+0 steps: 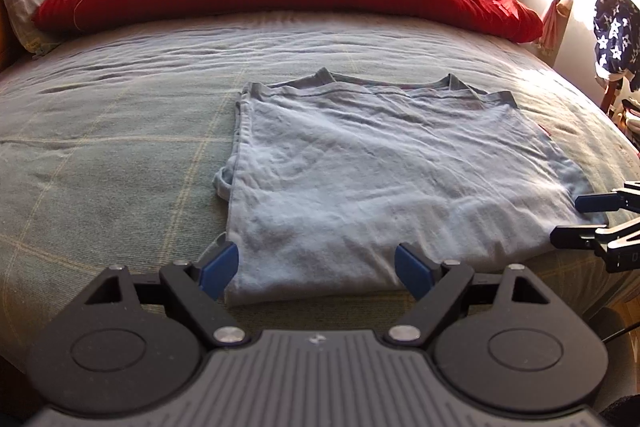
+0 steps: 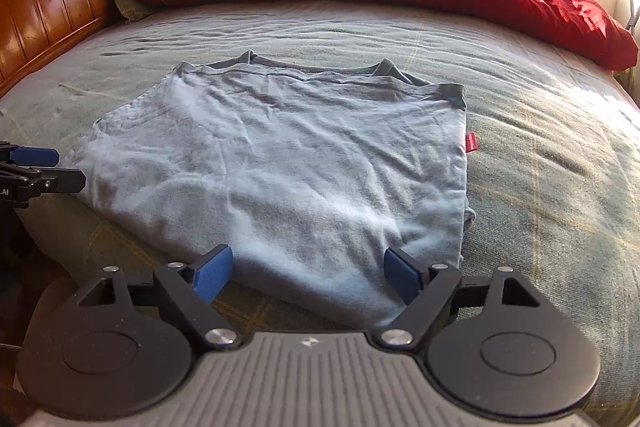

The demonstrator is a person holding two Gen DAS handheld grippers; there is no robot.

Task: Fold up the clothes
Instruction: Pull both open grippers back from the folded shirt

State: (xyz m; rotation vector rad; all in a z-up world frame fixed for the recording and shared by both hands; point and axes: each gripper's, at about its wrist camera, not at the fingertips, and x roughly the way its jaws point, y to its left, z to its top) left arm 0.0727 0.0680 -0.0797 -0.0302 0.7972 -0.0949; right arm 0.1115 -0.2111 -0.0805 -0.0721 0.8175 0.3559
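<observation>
On the bed (image 1: 120, 131), near its front edge, lies the half-folded light blue shirt (image 1: 380, 167). Left hand-held gripper (image 1: 316, 271) and right hand-held gripper (image 2: 308, 273) hover released at its near hem; next, probably, both pinch the hem corners.

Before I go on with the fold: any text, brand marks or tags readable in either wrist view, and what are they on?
".AI" – white letters on the left gripper body at the left edge of the right wrist view; the start is cut off.
"D" – a lone white letter on the right gripper at the frame edge of the left wrist view; the rest is cut off.
Red tag on the side seam of the light blue T-shirt: print too small to read.
</observation>
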